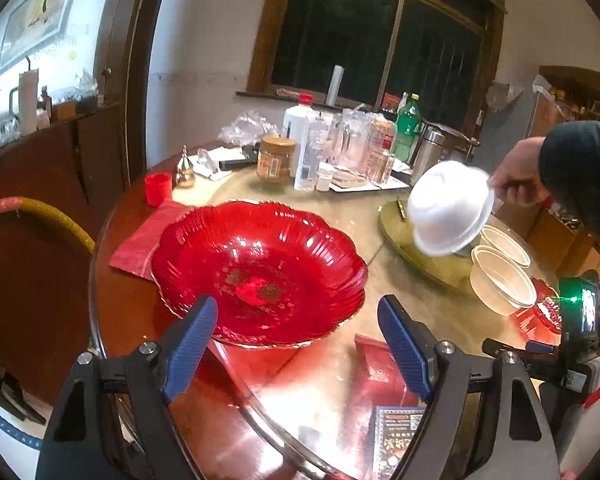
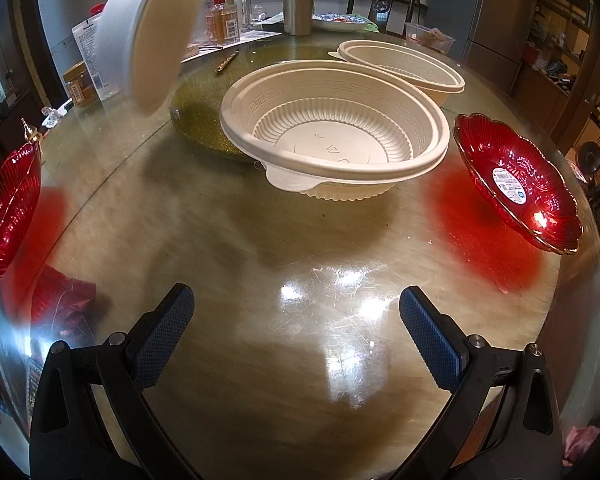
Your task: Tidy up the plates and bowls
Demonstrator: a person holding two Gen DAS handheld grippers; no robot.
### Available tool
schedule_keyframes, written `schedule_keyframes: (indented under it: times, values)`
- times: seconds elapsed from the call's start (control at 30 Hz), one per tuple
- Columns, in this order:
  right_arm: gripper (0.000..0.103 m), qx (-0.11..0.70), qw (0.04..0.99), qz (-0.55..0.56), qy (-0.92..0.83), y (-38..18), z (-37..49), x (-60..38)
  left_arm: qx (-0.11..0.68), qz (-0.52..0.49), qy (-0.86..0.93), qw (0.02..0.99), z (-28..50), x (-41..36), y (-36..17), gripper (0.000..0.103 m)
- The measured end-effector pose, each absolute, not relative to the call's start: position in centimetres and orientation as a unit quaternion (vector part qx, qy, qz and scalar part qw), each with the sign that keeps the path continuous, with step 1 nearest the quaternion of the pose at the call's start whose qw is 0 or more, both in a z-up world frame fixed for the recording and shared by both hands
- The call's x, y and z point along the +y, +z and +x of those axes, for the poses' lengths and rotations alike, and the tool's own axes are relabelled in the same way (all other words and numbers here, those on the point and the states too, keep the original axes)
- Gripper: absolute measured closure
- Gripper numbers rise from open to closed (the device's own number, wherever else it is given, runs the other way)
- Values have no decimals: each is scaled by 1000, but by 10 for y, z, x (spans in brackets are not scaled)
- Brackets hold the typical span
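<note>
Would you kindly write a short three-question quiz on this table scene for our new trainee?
1. True or false: the left gripper is shut on the big red dish.
2. How many cream bowls stand on the table in the right wrist view?
3. What holds the tilted white bowl: A) right gripper, B) a bare hand, C) nothing?

Key: 1 false, its jaws stand open, empty. 2 two. 3 B.

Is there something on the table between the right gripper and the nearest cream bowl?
Nothing visible: only bare glass tabletop lies between the open right gripper and the nearest cream bowl. A blurred white bowl, held in a hand, hangs up and to the left, off that line.
</note>
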State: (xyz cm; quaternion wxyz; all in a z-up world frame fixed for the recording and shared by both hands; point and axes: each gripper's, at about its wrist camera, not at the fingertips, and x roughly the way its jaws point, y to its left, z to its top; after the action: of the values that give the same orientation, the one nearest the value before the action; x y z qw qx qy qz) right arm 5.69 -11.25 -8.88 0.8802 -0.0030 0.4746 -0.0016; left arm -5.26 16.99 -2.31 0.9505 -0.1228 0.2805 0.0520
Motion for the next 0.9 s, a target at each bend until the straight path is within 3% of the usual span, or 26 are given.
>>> schedule_keyframes:
  times: [0.9]
  values:
    - [0, 475, 880, -3, -1, -88, 57, -112, 277, -107, 44, 954, -53, 157, -16, 20]
